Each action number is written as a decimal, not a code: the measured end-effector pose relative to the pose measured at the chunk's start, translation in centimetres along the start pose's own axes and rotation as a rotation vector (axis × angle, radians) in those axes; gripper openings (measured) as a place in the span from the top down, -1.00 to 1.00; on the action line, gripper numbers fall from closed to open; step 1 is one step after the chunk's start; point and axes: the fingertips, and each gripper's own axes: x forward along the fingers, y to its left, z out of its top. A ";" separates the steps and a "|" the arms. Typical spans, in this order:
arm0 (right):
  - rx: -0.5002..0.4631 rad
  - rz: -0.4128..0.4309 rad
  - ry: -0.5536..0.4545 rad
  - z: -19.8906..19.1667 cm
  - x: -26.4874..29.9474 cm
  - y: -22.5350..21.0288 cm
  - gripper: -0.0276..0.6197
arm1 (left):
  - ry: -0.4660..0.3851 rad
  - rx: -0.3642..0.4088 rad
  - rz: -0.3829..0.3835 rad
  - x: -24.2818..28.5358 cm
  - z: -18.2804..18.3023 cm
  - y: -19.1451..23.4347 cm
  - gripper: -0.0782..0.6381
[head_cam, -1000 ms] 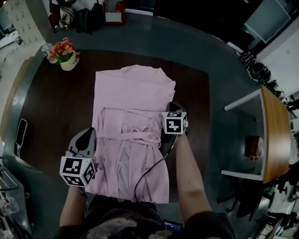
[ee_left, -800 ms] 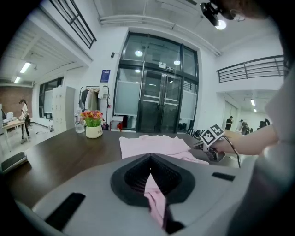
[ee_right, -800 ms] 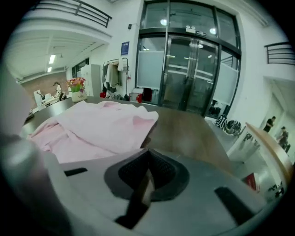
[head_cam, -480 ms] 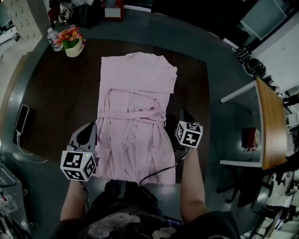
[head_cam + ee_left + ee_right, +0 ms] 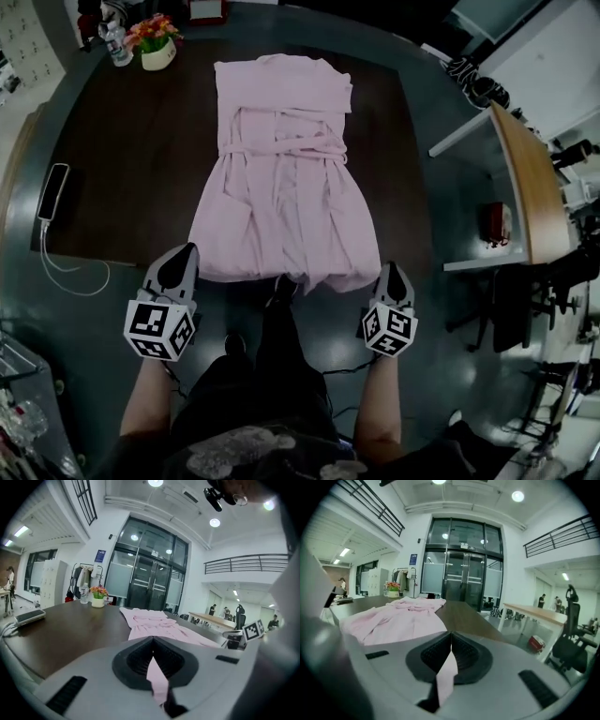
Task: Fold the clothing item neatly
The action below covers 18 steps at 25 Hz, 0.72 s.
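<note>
A pale pink robe (image 5: 281, 178) with a tied belt lies lengthwise on the dark table (image 5: 122, 187), collar at the far end. Its hem reaches the table's near edge. My left gripper (image 5: 183, 253) is shut on the hem's left corner, and a pink strip shows between its pads (image 5: 157, 677). My right gripper (image 5: 392, 270) is shut on the hem's right corner, pink cloth pinched in its jaws (image 5: 446, 672). Both grippers sit just off the near edge and hold the hem spread wide. In the gripper views the robe (image 5: 150, 623) (image 5: 401, 616) stretches away ahead.
A flower pot (image 5: 157, 42) and a bottle (image 5: 114, 42) stand at the table's far left corner. A phone (image 5: 54, 192) with a white cable lies at the left edge. A wood-topped white desk (image 5: 520, 178) stands to the right. The person's legs are between the grippers.
Both grippers have drawn back toward the person, the right one much further, from the robe's right side down to its hem corner. The hem now spreads wider along the near edge.
</note>
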 end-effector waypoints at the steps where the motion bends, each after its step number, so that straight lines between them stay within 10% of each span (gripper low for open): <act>1: 0.016 -0.012 0.025 -1.9 -1.5 -0.4 0.94 | 0.004 0.003 -0.003 -1.0 -1.3 -0.1 0.76; 7: 0.078 -0.034 0.199 -13.1 -6.2 -3.1 0.71 | 0.007 0.075 -0.017 -4.6 -10.3 -0.6 0.74; 9: 0.084 -0.002 0.222 -16.2 -5.6 -3.8 0.61 | 0.038 0.105 -0.035 -4.3 -14.0 -0.8 0.47; 18: -0.086 0.315 0.216 -26.5 2.4 -0.5 0.17 | 0.160 0.173 -0.099 3.6 -28.7 1.4 -0.16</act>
